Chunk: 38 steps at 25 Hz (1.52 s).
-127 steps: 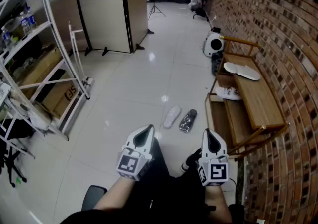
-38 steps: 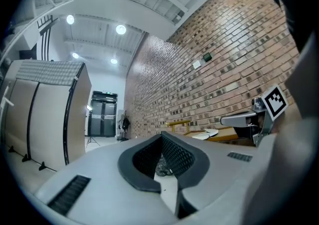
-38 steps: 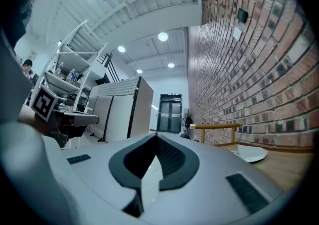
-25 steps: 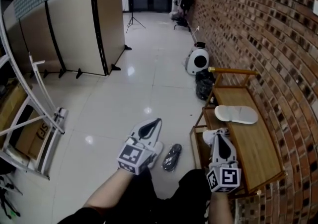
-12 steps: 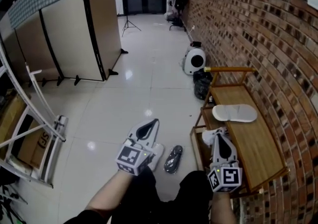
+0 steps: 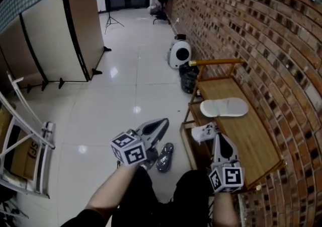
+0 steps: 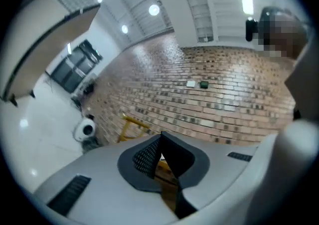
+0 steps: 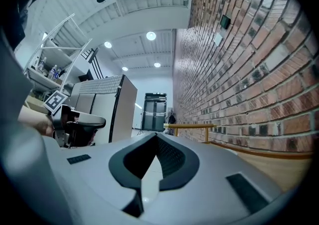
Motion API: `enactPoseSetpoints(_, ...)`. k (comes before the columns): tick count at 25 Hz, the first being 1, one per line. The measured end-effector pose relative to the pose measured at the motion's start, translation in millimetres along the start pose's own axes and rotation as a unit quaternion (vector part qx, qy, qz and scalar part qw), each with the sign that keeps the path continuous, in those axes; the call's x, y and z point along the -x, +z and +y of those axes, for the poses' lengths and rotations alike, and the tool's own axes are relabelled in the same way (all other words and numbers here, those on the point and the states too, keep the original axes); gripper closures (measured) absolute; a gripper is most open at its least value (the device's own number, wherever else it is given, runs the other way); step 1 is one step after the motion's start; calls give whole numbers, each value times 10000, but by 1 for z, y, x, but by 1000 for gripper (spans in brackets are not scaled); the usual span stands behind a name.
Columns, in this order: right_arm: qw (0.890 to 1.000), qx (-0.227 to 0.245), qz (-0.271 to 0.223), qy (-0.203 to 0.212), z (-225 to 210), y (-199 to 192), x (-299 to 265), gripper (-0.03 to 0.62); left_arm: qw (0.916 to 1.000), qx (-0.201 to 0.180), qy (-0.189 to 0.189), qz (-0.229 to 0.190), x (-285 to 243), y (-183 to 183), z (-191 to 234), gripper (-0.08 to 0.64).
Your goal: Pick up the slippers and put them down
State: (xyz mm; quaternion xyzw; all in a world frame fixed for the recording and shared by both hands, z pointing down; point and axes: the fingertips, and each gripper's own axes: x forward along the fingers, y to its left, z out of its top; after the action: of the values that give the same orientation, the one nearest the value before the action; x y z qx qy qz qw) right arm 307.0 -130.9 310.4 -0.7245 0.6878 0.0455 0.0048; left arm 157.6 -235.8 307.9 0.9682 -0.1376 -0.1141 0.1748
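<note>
A white slipper (image 6: 224, 106) lies on the top of the wooden bench (image 6: 251, 140) by the brick wall. A dark slipper (image 6: 165, 157) lies on the tiled floor beside the bench's near end. My left gripper (image 6: 165, 121) hovers over the floor just left of the dark slipper, rolled to one side, jaws shut and empty. It also shows in the left gripper view (image 7: 160, 136), pointing at the brick wall. My right gripper (image 6: 220, 136) is held over the bench's near end, shut and empty, and in its own view (image 8: 156, 134) it points along the wall.
A white shoe (image 6: 204, 132) sits on the bench's lower shelf. Beyond the bench stand a black bag (image 6: 188, 77) and a round white appliance (image 6: 179, 52). Partition panels (image 6: 75, 24) and a metal rack (image 6: 25, 120) line the left side.
My left gripper has rolled and swung right toward the bench, now covering the pale slipper on the floor. The right gripper has shifted a little forward. The whole view has moved closer to the bench.
</note>
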Motion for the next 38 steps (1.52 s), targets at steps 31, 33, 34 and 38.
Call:
enactPoseSetpoints(31,9988,87,337,-336,-31,-15,14,583,8964,4231,-404,1257,-170,-117,46,293)
enactPoseSetpoints(33,9988,93,360,-333,-33,-16,16,584,8954,4247,-397,1273,-183,-120,49,293)
enactPoseSetpoints(34,9987,92,374,-336,-34,-17,17,583,8955,4245,-401,1280,-189,-121,50,293)
enactPoseSetpoints(38,9983,81,441,-380,-41,-21,20,583,8954,4219,-433,1358,-212,-128,49,293)
